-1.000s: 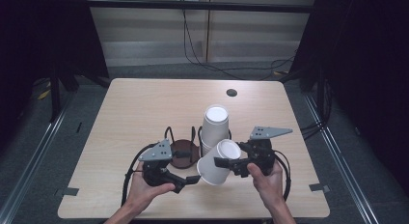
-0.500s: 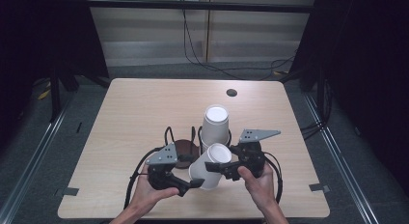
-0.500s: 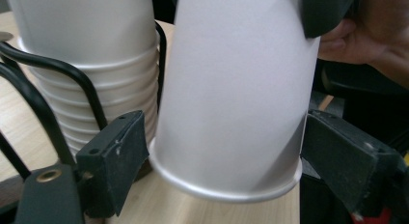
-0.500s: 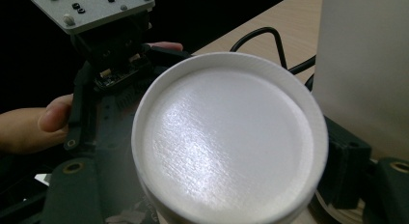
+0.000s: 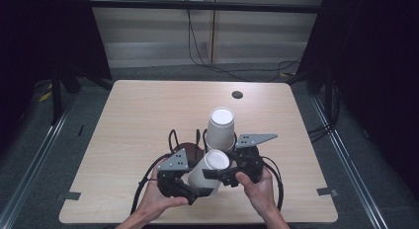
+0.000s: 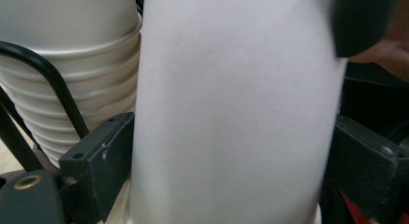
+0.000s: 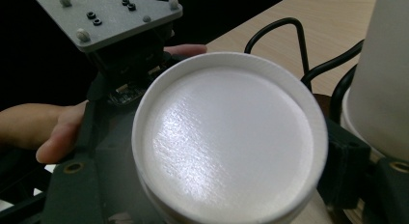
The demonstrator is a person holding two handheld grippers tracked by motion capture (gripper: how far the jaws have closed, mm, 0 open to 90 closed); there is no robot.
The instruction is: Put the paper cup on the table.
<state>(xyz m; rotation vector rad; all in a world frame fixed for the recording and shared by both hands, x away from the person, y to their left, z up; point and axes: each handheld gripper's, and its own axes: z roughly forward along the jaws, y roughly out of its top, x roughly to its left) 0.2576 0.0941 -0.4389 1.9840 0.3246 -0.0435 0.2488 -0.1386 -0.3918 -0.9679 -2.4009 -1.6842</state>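
— What have you got in hand, nearest you first?

— Close to the worktop's near edge I hold a white paper cup (image 5: 207,173) lying tilted on its side, its flat closed bottom turned up and away from me. My left gripper (image 5: 190,192) has the cup's body between its two black jaws; those jaws have just been opening, and in the left gripper view (image 6: 231,108) they stand at either side of the cup wall, though I cannot tell whether the pads touch it or stand just off it.

— And your other hand?

— My right gripper (image 5: 217,173) comes in from the right-hand side, at the cup's bottom end. In the right gripper view the round white bottom (image 7: 226,137) faces the camera with a jaw at either side of it; whether those jaws press on it I cannot tell.

— What lies beyond that?

— Just behind the held cup stands a stack of white paper cups (image 5: 220,129), upside down, rims ringed one below the other, near the middle of the worktop. Beside its foot sits a dark brown round holder with black wire loops (image 5: 185,147). Farther off, toward the far right corner, there is a small dark round hole (image 5: 237,95) in the light wooden worktop (image 5: 148,110).
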